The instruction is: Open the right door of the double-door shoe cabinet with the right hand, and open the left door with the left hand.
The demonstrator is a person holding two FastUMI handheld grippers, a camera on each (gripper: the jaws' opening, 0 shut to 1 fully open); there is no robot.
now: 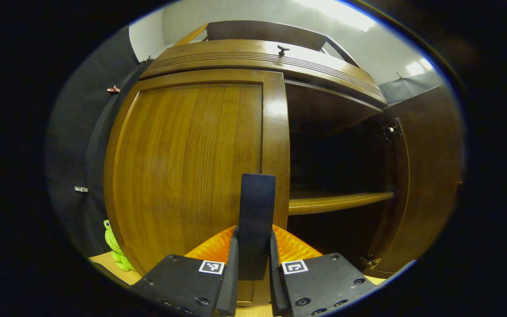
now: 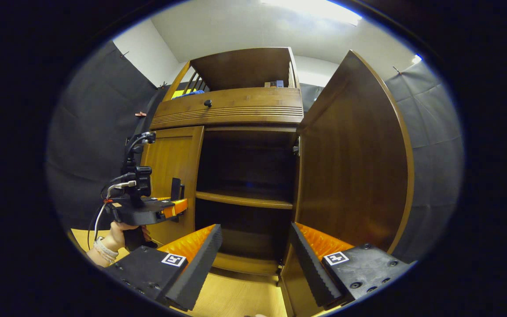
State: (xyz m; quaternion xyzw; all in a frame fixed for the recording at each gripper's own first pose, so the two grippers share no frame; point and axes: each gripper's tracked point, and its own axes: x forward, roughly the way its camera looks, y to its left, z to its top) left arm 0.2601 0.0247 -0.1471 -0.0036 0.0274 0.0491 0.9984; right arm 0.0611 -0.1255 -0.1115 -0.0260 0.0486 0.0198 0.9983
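The brown wooden shoe cabinet [image 1: 262,55] fills the left gripper view. Its left door [image 1: 183,167] looks flat against the cabinet. A dark upright handle [image 1: 257,193] at that door's inner edge sits between the fingers of my left gripper [image 1: 254,240], which is shut on it. The right door [image 1: 425,176] stands swung wide open. In the right gripper view my right gripper [image 2: 253,264] is open and holds nothing, low in front of the open compartment, with the right door [image 2: 354,167] just to its right. Farther left, a hand holds the left gripper [image 2: 148,207] at the left door [image 2: 170,163].
Inside the open half a wooden shelf [image 2: 244,199] crosses the dark compartment. Above the doors is a drawer front with a small dark knob [image 2: 208,103], and an open upper shelf [image 2: 240,66] above that. A green toy [image 1: 115,246] sits on the wooden floor [image 2: 236,295] left of the cabinet.
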